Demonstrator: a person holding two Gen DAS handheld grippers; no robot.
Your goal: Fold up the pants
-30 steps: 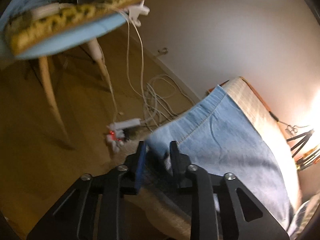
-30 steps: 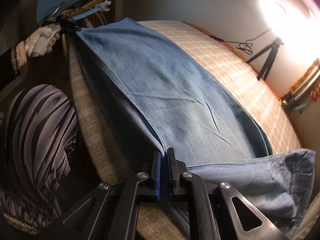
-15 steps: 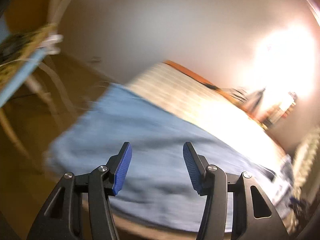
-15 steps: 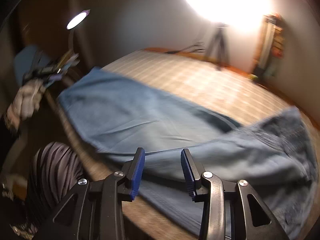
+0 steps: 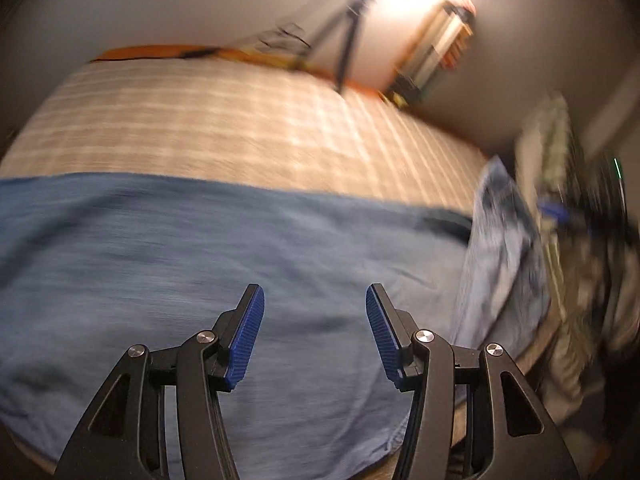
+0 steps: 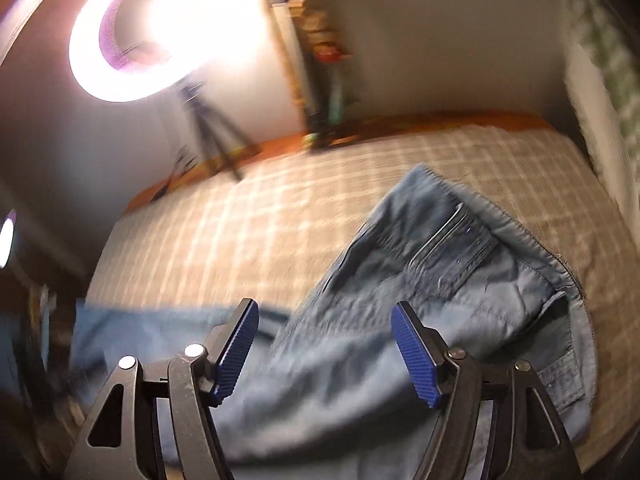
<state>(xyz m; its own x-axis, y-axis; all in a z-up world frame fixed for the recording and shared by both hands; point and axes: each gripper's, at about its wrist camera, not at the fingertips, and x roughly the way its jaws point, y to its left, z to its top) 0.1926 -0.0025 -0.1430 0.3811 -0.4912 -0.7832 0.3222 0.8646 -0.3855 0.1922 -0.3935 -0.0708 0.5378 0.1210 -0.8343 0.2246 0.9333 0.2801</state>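
Denim jeans lie spread along the near edge of the checked bed. Left gripper hovers over them half open, empty; right gripper's jaws are opening, nothing between them.

A bedroom in a home is showing here: a bed with a checked beige cover is filling most of both views, with jeans lying across it. A bright ring light on a tripod is glowing by the plain wall, and a narrow bookshelf packed with small items is standing in the corner on the orange wooden floor
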